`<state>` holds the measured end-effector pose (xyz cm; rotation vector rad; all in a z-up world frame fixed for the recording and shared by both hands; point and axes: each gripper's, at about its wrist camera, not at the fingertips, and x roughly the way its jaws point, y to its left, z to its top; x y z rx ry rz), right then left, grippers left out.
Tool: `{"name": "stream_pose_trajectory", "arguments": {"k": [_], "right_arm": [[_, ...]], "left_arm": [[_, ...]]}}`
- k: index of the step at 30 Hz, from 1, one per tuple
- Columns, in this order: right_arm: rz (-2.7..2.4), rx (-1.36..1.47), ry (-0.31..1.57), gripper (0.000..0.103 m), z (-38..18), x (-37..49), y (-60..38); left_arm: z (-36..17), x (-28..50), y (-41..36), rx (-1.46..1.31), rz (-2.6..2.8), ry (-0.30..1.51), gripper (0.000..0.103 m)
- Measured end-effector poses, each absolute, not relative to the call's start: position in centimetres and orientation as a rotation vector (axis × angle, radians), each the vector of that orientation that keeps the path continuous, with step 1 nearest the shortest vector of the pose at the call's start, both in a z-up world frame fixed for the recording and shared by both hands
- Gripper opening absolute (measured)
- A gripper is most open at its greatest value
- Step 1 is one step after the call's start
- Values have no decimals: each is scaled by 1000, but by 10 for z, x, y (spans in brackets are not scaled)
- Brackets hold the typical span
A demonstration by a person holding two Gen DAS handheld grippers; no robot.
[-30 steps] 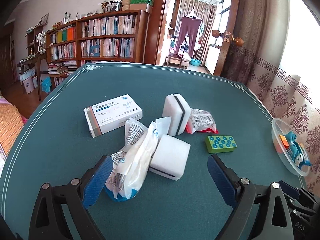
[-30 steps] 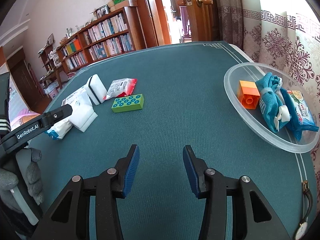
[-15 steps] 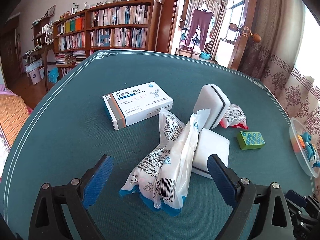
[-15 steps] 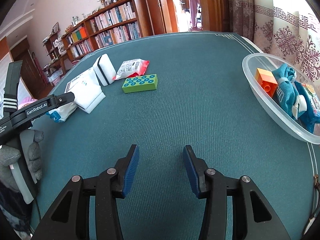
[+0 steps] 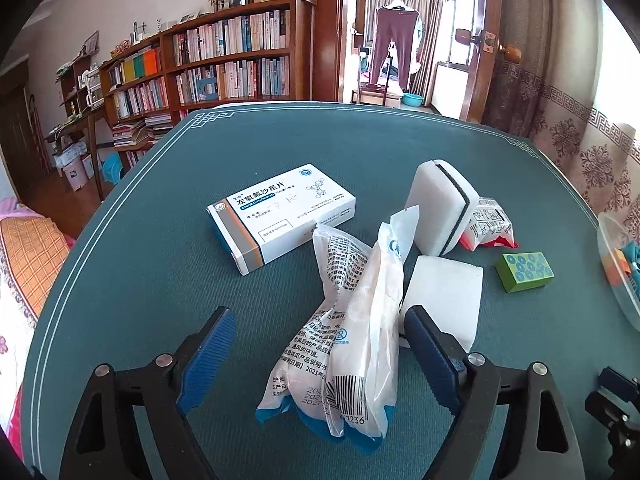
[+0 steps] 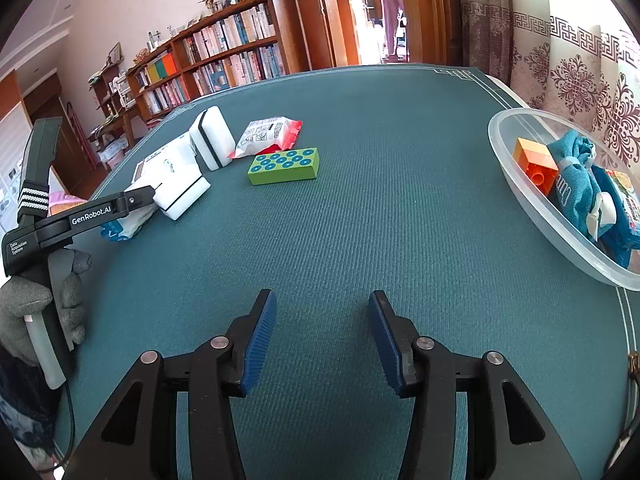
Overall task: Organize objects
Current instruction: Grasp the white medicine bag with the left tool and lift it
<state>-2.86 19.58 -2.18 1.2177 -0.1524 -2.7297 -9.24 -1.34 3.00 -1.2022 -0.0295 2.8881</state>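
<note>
Two plastic-wrapped packets (image 5: 352, 344) lie between the jaws of the left gripper (image 5: 320, 356), overlapping each other on the green counter (image 5: 168, 280); the jaws stand wide but are closing, pads not yet pressing on the wrap; the right-hand pad sits just beside a flat white sponge (image 5: 444, 296), so near that I cannot tell whether it touches. Beyond the jaws: a white medicine box (image 5: 280, 220) ahead and to the left, an upright white sponge with a dark band (image 5: 440, 208) ahead and to the right, a red-edged sachet (image 5: 488, 224) behind that sponge, a green brick (image 5: 524, 266) further right.

Right gripper (image 6: 322, 336) hangs over bare counter, jaws narrow and slightly opening, nothing between them; clear bowl (image 6: 520, 184) ahead and to their right, already holding an orange brick (image 6: 534, 162), a teal cloth (image 6: 576, 184) and a packet.

Step in hand, by my reading: grasping the packets for transfer to the bowl. Next move calls for closing on the soft wrap without catching the sponge; slippery film may slide, and one packet may drop away from the other; then a lift and carry to the right.
</note>
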Motion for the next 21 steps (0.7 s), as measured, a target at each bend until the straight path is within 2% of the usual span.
{"name": "stream_pose_trajectory", "arguments": {"k": [3, 8, 14, 21], "right_arm": [[-2728, 1216, -148, 50, -22, -29, 195], [-2729, 1214, -145, 50, -22, -29, 195], [-2737, 1203, -115, 52, -22, -28, 193], [-2740, 1200, -108, 52, -22, -29, 194]], "left_arm": [[32, -97, -13, -1200, 2877, -18, 78], [27, -98, -27, -1233, 2853, -81, 78], [21, -99, -26, -1258, 2856, -67, 74], [18, -104, -24, -1280, 2858, -59, 60]]}}
